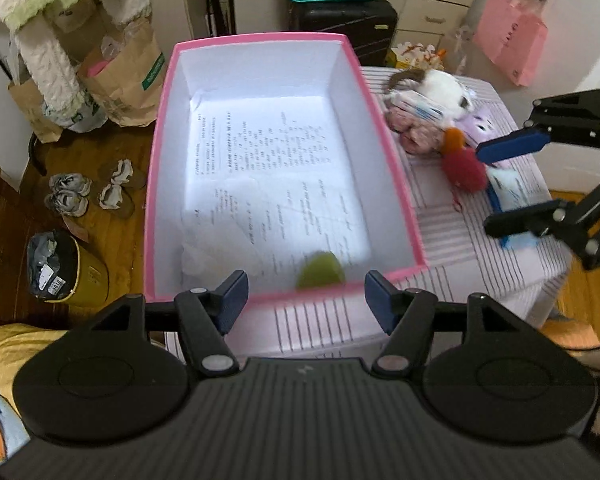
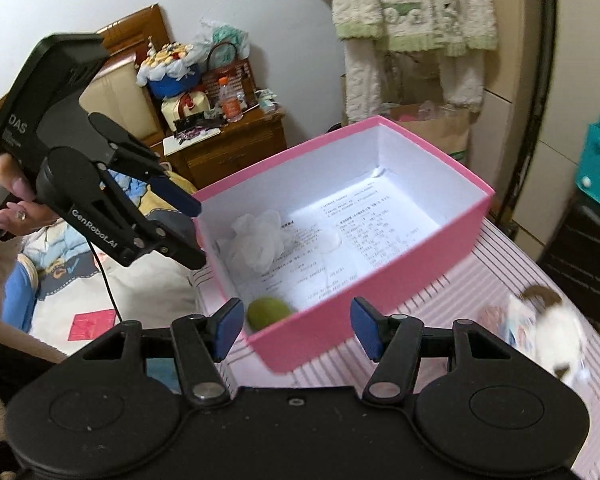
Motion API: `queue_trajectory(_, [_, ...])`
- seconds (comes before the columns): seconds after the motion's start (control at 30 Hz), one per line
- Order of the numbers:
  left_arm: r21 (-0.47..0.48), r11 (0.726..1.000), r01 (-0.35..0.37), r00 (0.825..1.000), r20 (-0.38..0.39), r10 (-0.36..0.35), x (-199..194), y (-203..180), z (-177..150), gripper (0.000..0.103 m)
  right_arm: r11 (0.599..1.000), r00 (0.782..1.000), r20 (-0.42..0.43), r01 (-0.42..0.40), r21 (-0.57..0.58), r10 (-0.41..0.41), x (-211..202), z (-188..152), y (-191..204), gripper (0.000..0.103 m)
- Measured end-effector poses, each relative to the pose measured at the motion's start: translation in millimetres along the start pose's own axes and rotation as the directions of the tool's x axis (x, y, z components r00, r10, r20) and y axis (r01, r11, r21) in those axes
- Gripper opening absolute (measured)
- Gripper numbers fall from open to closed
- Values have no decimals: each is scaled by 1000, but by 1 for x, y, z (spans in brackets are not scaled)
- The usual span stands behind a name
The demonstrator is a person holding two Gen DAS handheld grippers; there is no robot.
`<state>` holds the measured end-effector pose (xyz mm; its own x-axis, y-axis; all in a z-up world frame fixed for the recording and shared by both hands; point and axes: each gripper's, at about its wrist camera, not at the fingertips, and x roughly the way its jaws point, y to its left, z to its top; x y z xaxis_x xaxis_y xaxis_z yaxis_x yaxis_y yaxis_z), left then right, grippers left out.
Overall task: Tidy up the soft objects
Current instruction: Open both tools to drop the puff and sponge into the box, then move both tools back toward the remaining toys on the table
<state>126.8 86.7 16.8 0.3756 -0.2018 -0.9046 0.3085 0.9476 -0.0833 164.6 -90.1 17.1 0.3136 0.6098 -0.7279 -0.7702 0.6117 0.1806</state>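
A pink box (image 1: 160, 168) (image 2: 380, 276) with a white, paper-lined inside stands on a pink striped surface (image 1: 452, 240). A green soft ball (image 1: 320, 276) (image 2: 268, 312) lies in its near corner, and a white crumpled soft thing (image 2: 256, 240) beside it. My left gripper (image 1: 306, 300) (image 2: 198, 234) hangs open over the box's near edge, with nothing between its fingers. Right of the box lies a heap of plush toys: white-brown (image 1: 432, 88) (image 2: 556, 328), pink (image 1: 416, 132), red-orange (image 1: 462, 166). My right gripper (image 1: 486, 190) (image 2: 298, 328) stands open by that heap, holding nothing.
Paper bags (image 1: 120, 80), slippers (image 1: 88, 192) and a yellow bin (image 1: 68, 272) sit on the wooden floor left of the box. A black suitcase (image 1: 344, 20) stands behind it. A cluttered wooden nightstand (image 2: 228, 144) and bedding (image 2: 100, 280) are at the left of the right wrist view.
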Motion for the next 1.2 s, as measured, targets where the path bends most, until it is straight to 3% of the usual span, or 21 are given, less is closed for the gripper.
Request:
queue_trajectory(0.4, [114,993,10,1000,3,-10,-22,-61,-25,70,994,998,12,57,89,-58,-66,-58,14,65])
queue_trajectory(0.67, [231,971,70,997,11,-74,-13,-106,-23,70,984,991,53,115,140,-123,-96,-105,15,65])
queue_trajectory(0.8, [241,962,132,989,27,-142,-4,-121,-17,70,975,984,61,158,159,-169,-102,-124,10,65])
queue_trajectory(0.97, [270,952,144,979,102,-177,7,-139,-11,70,967,972,68,213,138,-223,-104,-144,2,65])
queue_trajectory(1.2, [245,952,185,960,162,-228,30,-155,4,70,972,970,100,209,109,-220,-99,-157,-19,65])
